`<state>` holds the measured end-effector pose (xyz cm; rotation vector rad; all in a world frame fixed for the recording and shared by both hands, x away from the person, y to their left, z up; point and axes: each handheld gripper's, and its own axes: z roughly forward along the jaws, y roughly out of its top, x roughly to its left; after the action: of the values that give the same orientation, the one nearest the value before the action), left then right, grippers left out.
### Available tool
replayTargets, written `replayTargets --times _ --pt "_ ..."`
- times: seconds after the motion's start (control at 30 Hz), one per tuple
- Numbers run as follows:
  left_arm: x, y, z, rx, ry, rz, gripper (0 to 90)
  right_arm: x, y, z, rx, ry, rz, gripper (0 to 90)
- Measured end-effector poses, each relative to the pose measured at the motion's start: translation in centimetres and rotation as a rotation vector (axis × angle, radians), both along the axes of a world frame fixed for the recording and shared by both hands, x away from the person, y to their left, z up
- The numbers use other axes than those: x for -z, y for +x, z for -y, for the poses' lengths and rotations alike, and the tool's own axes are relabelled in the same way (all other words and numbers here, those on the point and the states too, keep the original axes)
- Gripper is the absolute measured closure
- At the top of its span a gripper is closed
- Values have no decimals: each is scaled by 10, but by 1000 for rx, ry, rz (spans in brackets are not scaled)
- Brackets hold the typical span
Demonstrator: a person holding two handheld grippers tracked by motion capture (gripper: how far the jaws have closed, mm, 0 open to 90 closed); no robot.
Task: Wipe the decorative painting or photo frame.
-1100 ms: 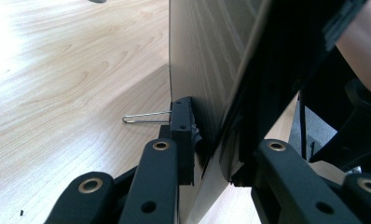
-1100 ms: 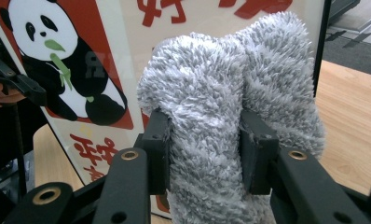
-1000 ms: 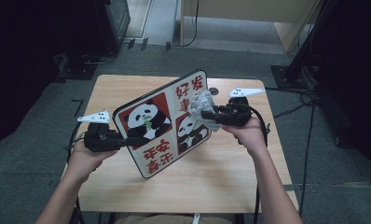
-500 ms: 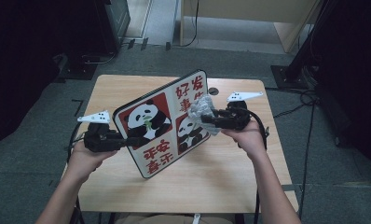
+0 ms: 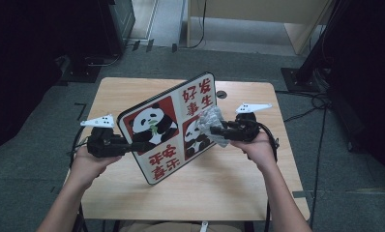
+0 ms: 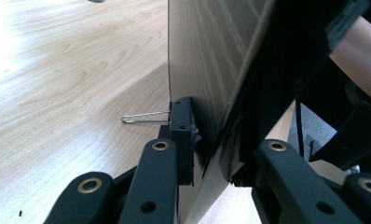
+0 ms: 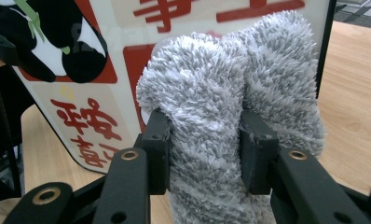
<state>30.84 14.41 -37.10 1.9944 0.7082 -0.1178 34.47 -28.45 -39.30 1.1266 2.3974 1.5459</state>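
A panda picture board (image 5: 166,130) with red Chinese characters is held tilted above the wooden table (image 5: 229,188). My left gripper (image 5: 132,145) is shut on the board's left edge; in the left gripper view the jaws clamp the thin board (image 6: 207,93) edge-on, a metal stand wire (image 6: 141,116) jutting from its back. My right gripper (image 5: 218,130) is shut on a grey fluffy cloth (image 5: 210,124), which presses against the board's right half. In the right gripper view the cloth (image 7: 221,107) bulges between the jaws in front of the board (image 7: 81,70).
The table's edges fall off to grey floor all round. A small dark hole (image 5: 221,94) sits in the tabletop behind the board. Cables (image 5: 321,104) and a black stand base (image 5: 302,77) lie on the floor to the right.
My right gripper has slid the cloth down and slightly left across the board's face. The left gripper and board have stayed put.
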Motion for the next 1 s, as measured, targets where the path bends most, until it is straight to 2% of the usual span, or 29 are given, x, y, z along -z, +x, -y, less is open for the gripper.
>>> replayTargets --times 0.37,0.53,1.0 --pt "0 0 0 1 -3 -1 760 18 -5 2 12 -26 -53 614" --pt "0 0 0 2 -3 -1 760 25 -5 4 15 -21 -69 614" --pt "0 0 0 3 -6 0 758 48 -10 5 17 -59 -124 615"
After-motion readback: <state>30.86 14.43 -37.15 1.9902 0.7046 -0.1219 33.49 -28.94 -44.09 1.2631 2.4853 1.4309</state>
